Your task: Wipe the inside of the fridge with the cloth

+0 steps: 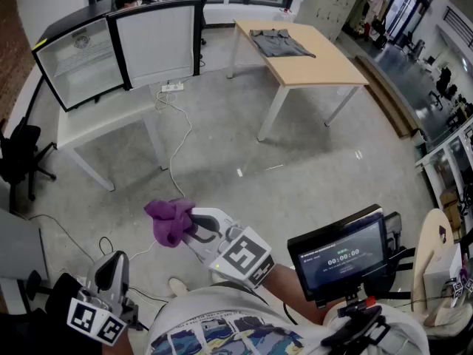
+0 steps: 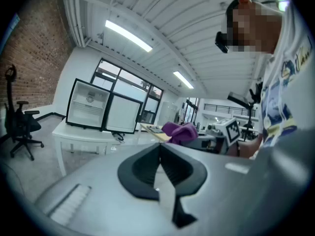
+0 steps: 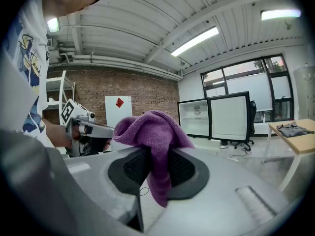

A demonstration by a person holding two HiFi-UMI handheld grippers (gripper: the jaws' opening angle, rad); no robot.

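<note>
Right gripper [image 1: 196, 231] pinches the purple cloth [image 1: 170, 220]; left gripper [image 1: 111, 266] is closed, empty. Fridge [image 1: 77, 65] (door [image 1: 159, 43] open) stands far off; wiping apparently unstarted.

The fridge [image 1: 77, 61] stands open, door [image 1: 157, 43] swung right; before it bare floor [image 1: 295, 161], a cable [image 1: 185, 135] trailing; chair [image 1: 18, 157] to its left.

Bright ceiling strip lights [image 3: 194, 41], soft shadows, fisheye-bent edges; the near jaws look perhaps slightly blurred.

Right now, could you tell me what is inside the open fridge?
The fridge shows a white interior with no stored items visible. It is too far off to rule out small things.
</note>
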